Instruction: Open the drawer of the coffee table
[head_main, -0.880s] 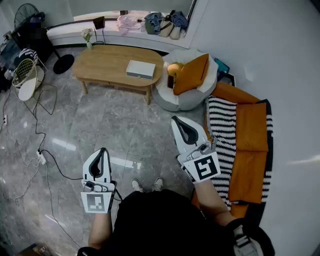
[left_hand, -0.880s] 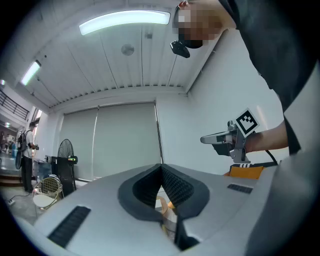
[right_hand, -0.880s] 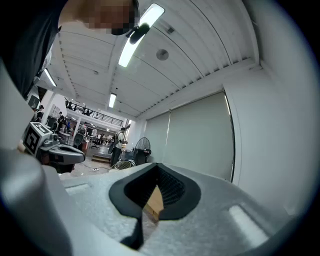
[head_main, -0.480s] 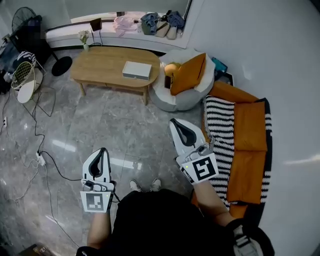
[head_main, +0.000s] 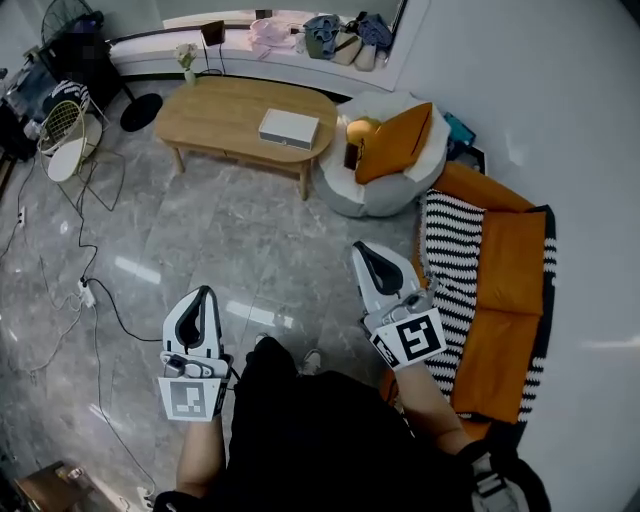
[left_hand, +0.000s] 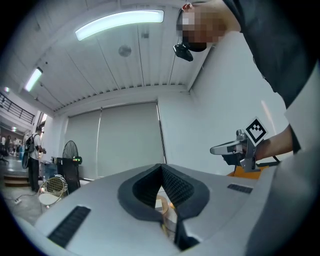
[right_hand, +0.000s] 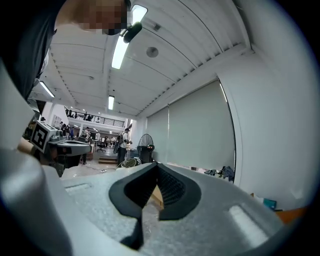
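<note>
Just shuffled a step forward, view swung a bit with it. Still nowhere close though: coffee table (head_main: 235, 110) well across the floor by the far wall, white box (head_main: 289, 128) on its tabletop, drawer not yet reached and not even made out from here. Left gripper (head_main: 205, 296) and right gripper (head_main: 363, 250) both clamped shut, empty, touching nothing, pointing level toward it.
</note>
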